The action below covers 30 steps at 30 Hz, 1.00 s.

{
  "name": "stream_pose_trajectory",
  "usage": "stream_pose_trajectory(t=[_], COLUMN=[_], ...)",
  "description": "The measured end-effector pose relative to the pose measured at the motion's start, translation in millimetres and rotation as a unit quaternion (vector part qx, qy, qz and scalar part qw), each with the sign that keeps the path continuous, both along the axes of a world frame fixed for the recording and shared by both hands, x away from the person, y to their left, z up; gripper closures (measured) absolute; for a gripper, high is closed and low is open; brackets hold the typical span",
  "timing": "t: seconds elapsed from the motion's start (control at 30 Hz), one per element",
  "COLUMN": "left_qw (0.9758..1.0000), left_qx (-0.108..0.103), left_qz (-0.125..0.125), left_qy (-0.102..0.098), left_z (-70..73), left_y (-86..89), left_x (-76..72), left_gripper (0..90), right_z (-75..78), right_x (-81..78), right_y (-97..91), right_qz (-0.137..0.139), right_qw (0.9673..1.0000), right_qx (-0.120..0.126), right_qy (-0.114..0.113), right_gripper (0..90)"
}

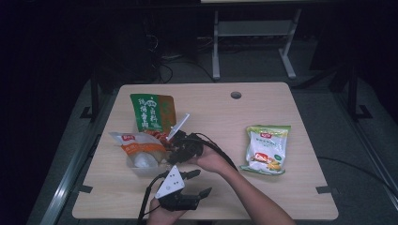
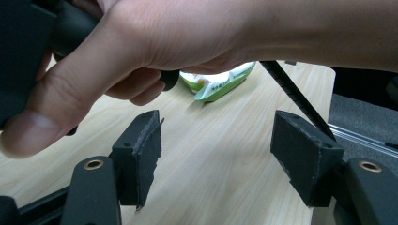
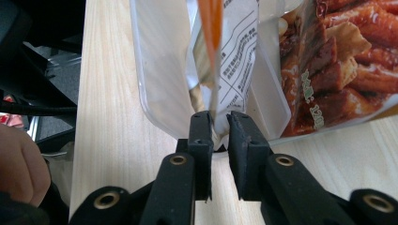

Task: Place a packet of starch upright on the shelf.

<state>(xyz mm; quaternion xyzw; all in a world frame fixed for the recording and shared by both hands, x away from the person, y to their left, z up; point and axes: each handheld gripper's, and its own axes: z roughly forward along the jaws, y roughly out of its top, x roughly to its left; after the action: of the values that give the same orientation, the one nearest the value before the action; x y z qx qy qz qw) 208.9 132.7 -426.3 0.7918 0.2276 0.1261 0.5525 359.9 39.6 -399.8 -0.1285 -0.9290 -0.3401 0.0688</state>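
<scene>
Snack packet (image 3: pixel 220 61) lies at the table's (image 1: pixel 300 187) left-middle — the right gripper (image 3: pixel 219 123) clamps its edge, forearm angled across. Left gripper (image 2: pixel 216 154) rests near the front edge, jaws apart.

a light wooden table (image 1: pixel 300 197) with a round cable hole carries a green-and-orange pouch (image 1: pixel 149 112), a clear tub (image 1: pixel 141 164) holding an orange-white packet, and, well apart, a green-white snack bag (image 1: pixel 265 149).

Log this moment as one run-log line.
left gripper: open, nothing between jaws | right gripper: shut on edge of orange-and-white snack pouch in clear plastic container | green-and-white packet: flat on wooden table
</scene>
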Motion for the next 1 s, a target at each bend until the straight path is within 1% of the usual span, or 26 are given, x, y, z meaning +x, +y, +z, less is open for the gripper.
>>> stream_pose_trajectory(t=[0.1,0.23,0.33,0.37,0.43,0.5,0.53,0.57,0.63,0.67,0.7,0.73,0.77,0.8,0.87,0.9,0.93,0.97,1.0], left_qw=[1.0,1.0,1.0,0.9999,0.9999,0.9999,0.9998,0.9998,0.9998,0.9997,0.9995,0.9995,0.9996,0.9996,0.9994,0.9993,0.9993,0.9992,0.9991], left_qx=[0.001,0.001,0.002,0.001,0.008,0.009,0.009,0.008,0.014,0.014,0.022,0.022,0.016,0.013,0.022,0.024,0.025,0.03,0.029], left_qz=[0.0,-0.001,-0.002,-0.001,-0.006,-0.006,-0.006,-0.005,-0.008,-0.008,-0.012,-0.012,-0.011,-0.011,-0.016,-0.016,-0.018,-0.02,-0.02], left_qy=[0.0,0.002,0.006,0.01,0.01,0.013,0.014,0.015,0.014,0.017,0.017,0.017,0.019,0.022,0.021,0.022,0.022,0.02,0.023], left_z=[0.0,-0.6,-1.4,-1.9,-2.4,-3.1,-3.5,-3.9,-4.4,-4.5,-4.5,-4.5,-4.7,-4.3,-2.9,-2.2,-1.6,-0.6,-0.1], left_y=[0.2,-0.7,-1.8,-2.3,-2.7,-3.6,-4.3,-5.2,-5.8,-6.7,-8.3,-8.3,-10.2,-11.9,-14.3,-15.5,-16.9,-18.2,-20.2], left_x=[0.3,0.2,0.1,-0.1,0.8,1.2,1.3,1.3,2.6,3.1,5.0,5.0,5.5,6.4,9.4,10.9,12.3,14.2,15.6], left_gripper=[33.5,33.5,33.4,33.4,33.4,33.1,33.1,33.0,32.9,32.7,32.7,32.7,32.7,32.7,32.6,32.6,32.6,32.6,32.6], right_z=[2.6,8.5,12.4,13.7,16.3,18.6,19.7,20.9,21.7,21.9,21.6,21.6,21.7,22.0,21.7,21.2,20.9,19.9,19.4], right_x=[-0.6,0.1,0.7,0.5,0.1,-1.8,-3.0,-5.1,-8.0,-9.4,-10.8,-10.8,-14.7,-16.4,-19.1,-19.6,-20.3,-20.5,-21.3], right_y=[-6.4,-23.0,-41.0,-48.0,-63.1,-79.4,-87.9,-95.9,-112.7,-118.9,-127.3,-127.3,-145.4,-153.7,-169.9,-178.7,-187.2,-196.1,-204.1], right_qz=[-0.009,-0.026,-0.045,-0.053,-0.066,-0.085,-0.096,-0.11,-0.129,-0.136,-0.142,-0.142,-0.159,-0.167,-0.188,-0.196,-0.206,-0.214,-0.224], right_qw=[0.9999,0.9994,0.9986,0.9981,0.9971,0.9955,0.9944,0.9929,0.9905,0.9895,0.9886,0.9886,0.9861,0.9849,0.9811,0.9796,0.9774,0.9755,0.9733], right_qx=[0.007,0.019,0.026,0.028,0.033,0.038,0.041,0.044,0.047,0.047,0.049,0.049,0.045,0.041,0.043,0.043,0.046,0.048,0.046], right_qy=[-0.001,-0.01,-0.014,-0.015,-0.016,-0.019,-0.017,-0.008,-0.01,-0.01,-0.013,-0.013,-0.018,-0.021,-0.016,-0.016,-0.013,-0.017,-0.017], right_gripper=[73.2,67.5,64.1,63.3,61.2,58.8,57.8,57.2,55.3,54.5,53.3,53.3,50.8,49.5,46.3,45.9,45.1,44.1,42.6])
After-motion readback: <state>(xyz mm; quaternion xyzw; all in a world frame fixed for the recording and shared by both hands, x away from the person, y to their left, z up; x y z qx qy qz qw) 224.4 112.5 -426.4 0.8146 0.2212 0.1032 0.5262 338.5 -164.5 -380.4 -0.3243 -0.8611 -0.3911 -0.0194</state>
